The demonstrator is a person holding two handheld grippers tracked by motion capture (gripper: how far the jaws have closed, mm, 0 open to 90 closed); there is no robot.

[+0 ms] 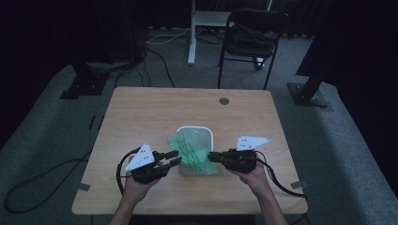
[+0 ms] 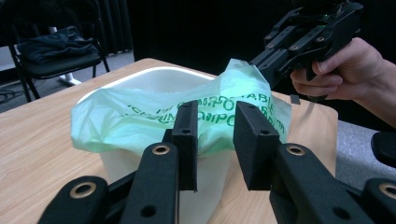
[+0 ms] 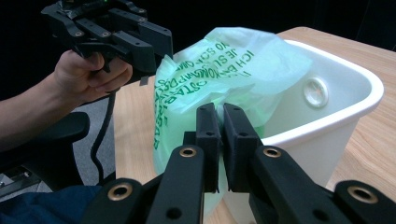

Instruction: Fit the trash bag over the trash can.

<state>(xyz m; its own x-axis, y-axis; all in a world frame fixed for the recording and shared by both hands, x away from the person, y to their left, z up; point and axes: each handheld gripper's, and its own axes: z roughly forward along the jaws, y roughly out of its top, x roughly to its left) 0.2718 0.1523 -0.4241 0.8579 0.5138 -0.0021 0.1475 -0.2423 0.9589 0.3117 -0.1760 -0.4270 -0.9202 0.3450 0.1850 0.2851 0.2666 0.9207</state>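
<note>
Dim room – grey carpet [image 1: 42, 140], black chair [image 1: 251, 35] behind wooden table [image 1: 155, 105].

The green bag [image 1: 191, 152] hides the near side of the white bin [image 1: 207, 135]; its green words are too small to read from above.

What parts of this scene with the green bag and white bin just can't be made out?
- Bottom of the white bin: in the right gripper view, the green bag covers it.
- Bag's print: in the high view, too small to read; in the left gripper view, the left gripper covers part of it.
- Right gripper: jaws nearly closed on the bag's edge; the pinched film itself is hidden between them.
</note>
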